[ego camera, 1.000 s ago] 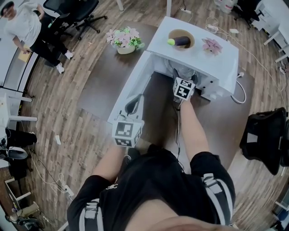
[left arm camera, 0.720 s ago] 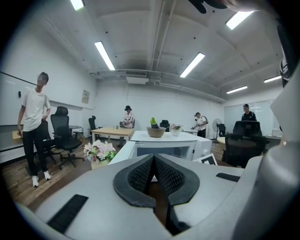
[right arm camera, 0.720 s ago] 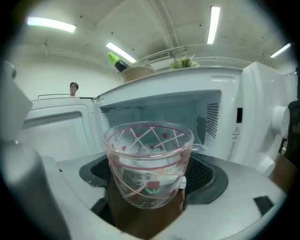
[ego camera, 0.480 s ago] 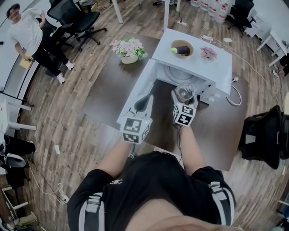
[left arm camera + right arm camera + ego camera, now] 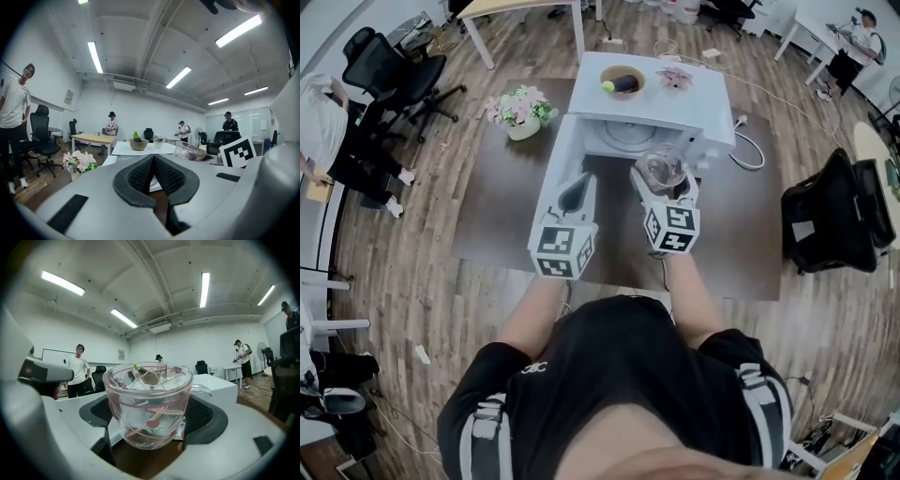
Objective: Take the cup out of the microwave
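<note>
The right gripper [image 5: 664,187] is clamping the clear, pink-patterned glass cup [image 5: 147,401] upright just outside the open white microwave [image 5: 661,89] (over the dark table [image 5: 497,211]). The left gripper [image 5: 153,176] is hovering alongside, jaws pressed together, holding nothing.

bright, even indoor light from ceiling tube lamps [image 5: 95,56], glaring near 10 and 1 o'clock in both gripper views; shadows soft and faint; heavy fisheye bending, black vignette at the corners; nearest foreground blurred; the cup [image 5: 148,404] shows pale reflections.
</note>
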The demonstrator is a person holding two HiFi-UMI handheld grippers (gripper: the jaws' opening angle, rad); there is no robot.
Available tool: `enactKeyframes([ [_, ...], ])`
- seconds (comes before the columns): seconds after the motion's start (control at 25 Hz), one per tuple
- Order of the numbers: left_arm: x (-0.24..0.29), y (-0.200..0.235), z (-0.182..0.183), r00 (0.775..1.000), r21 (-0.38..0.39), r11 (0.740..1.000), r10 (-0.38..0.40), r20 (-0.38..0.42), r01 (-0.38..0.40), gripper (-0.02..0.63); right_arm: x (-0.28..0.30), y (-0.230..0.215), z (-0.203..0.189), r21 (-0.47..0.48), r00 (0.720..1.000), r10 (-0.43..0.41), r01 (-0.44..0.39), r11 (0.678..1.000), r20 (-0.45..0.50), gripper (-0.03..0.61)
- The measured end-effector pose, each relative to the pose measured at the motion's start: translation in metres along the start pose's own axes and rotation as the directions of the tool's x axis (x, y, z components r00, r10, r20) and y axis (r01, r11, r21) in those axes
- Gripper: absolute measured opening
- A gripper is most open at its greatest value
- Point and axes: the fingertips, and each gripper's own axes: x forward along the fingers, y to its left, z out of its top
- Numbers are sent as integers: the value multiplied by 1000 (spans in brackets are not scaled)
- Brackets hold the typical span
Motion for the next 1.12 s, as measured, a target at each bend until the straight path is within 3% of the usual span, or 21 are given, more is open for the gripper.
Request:
enactKeyframes([
  [0.32,-8,-20,9,997,22,997,-77,23,76,2,-41,10,44,-75,994,-82,87,993,70,457],
  [0.72,-17,-28,7,994,32,993,-111,21,110,2,-59,11,37,-79,993,-114,116,990,27,457],
  [1.12,-24,-31,8,993,41,992,-117,21,116,2,-67,16,41,-67,993,-105,108,992,46,457],
])
